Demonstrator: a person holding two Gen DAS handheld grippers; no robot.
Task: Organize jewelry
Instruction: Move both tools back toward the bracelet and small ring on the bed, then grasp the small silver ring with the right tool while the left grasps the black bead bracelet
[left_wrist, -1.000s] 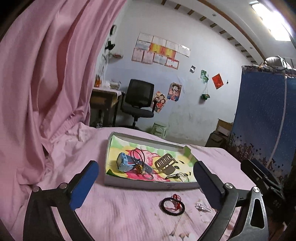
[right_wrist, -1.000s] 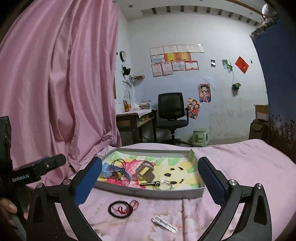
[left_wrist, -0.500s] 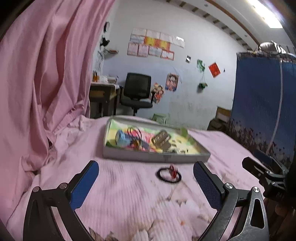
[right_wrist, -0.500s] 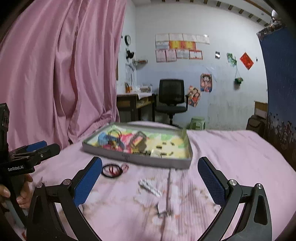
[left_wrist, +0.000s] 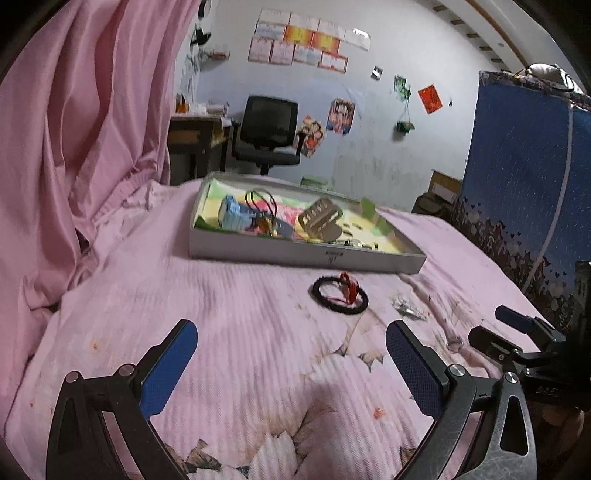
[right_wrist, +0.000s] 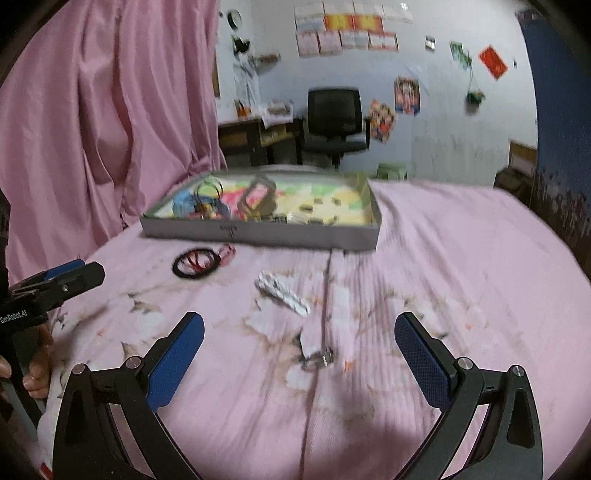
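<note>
On a pink bedspread (left_wrist: 240, 314), both pulled back from the grey tray (left_wrist: 295, 254): left hand-held gripper (left_wrist: 291, 363) and right hand-held gripper (right_wrist: 299, 354) wide and empty, black bracelet (left_wrist: 340, 295) and silver chain (right_wrist: 282, 291) still loose outside, awaiting pickup.

A pale wall (left_wrist: 369, 122) carries posters (left_wrist: 303, 48) (mostly paper sheets). A black office chair (left_wrist: 267, 133) stands beside a desk (left_wrist: 195, 129). Pink curtain (left_wrist: 81, 122) hangs left.
</note>
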